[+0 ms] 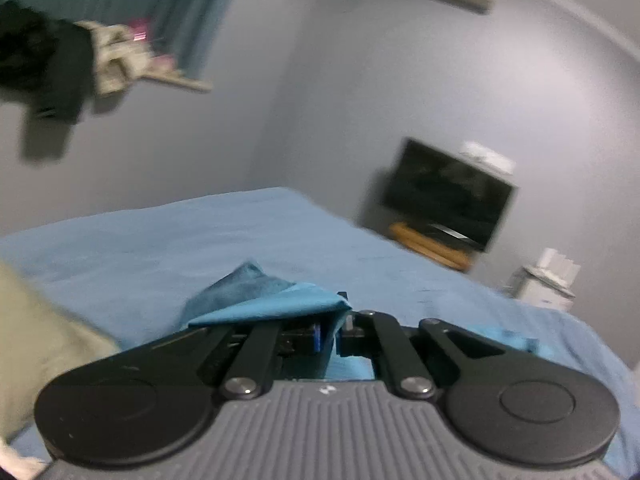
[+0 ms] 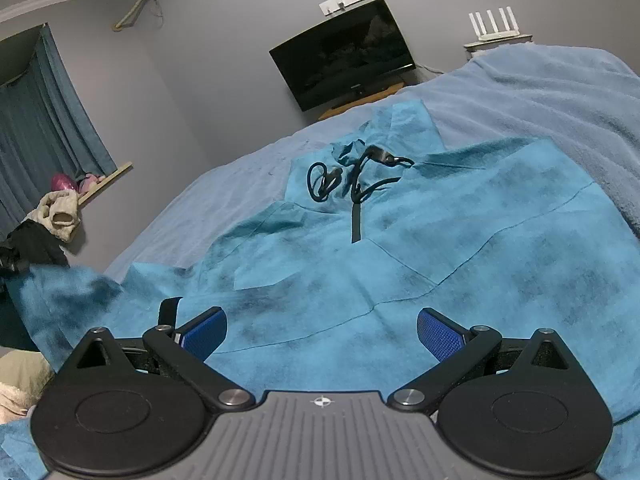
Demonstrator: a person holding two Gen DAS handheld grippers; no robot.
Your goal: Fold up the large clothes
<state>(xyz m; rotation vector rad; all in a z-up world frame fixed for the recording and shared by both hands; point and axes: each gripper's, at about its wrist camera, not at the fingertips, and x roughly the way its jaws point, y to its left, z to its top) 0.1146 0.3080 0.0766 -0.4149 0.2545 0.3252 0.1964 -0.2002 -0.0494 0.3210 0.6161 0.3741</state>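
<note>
While the left hand-held gripper (image 1: 334, 334) pinches the garment (image 2: 400, 248), the right hand-held gripper (image 2: 322, 334) gapes over the bed (image 2: 560, 92).

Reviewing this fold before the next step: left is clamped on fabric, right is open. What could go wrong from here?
1. The left gripper pinches only a small fold of the teal garment; it may slip free when lifted.
2. The loose black drawstring near the collar could tangle or get folded inside.
3. The open right gripper holds nothing, so a one-sided pull could skew the garment.
</note>
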